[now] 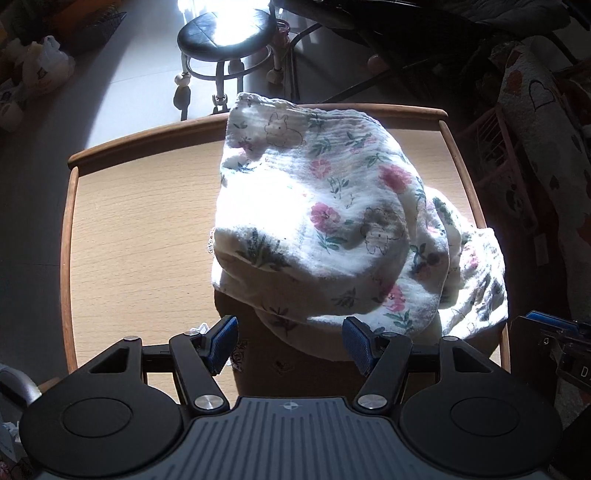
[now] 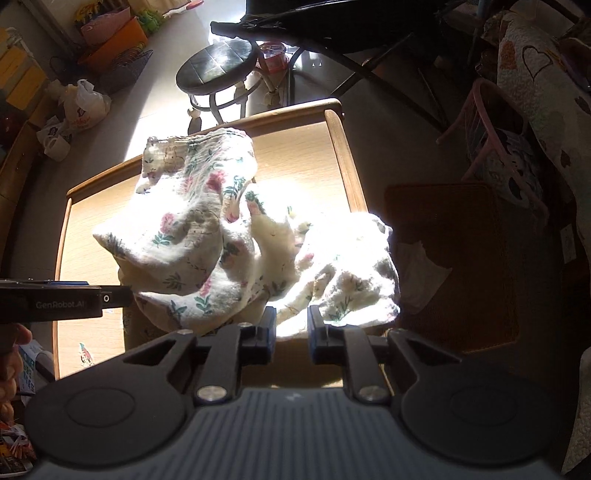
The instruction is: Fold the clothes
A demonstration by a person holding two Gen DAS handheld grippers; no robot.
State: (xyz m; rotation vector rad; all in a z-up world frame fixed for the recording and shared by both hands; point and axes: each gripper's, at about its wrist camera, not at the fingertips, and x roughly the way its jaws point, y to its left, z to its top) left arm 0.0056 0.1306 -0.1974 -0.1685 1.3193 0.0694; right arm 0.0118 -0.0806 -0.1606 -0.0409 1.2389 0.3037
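Nearest, we list our left gripper (image 1: 291, 343), black-armed with blue ribbed pads: its jaws stand wide apart and hold nothing, poised just before the near hem of the garment. In the right wrist view its black body (image 2: 66, 299) enters from the left edge, printed with a maker's name.

Next, our right gripper (image 2: 291, 332), black-armed with dark pads: the jaws are drawn near together with a narrow gap left between. The cloth's near edge lies right at the tips, but we cannot tell whether it is pinched.

Item: one white crinkled cotton garment printed with pink flowers, green leaves and outlined rabbits (image 1: 332, 221). It lies crumpled in a raised heap on the table, toward the right side, with one lobe spilling at the right rim (image 2: 354, 258). Strong sunlight bleaches part of it.

Item: one light wood-grain table with a raised rounded brown rim (image 1: 70, 229), bearing the garment.

Beyond the far rim: one round stool with a black padded seat and metal legs (image 1: 227, 35), standing on a pale tiled floor (image 1: 122, 85).

Far right: a quilted cloth with heart motifs (image 2: 535, 74).
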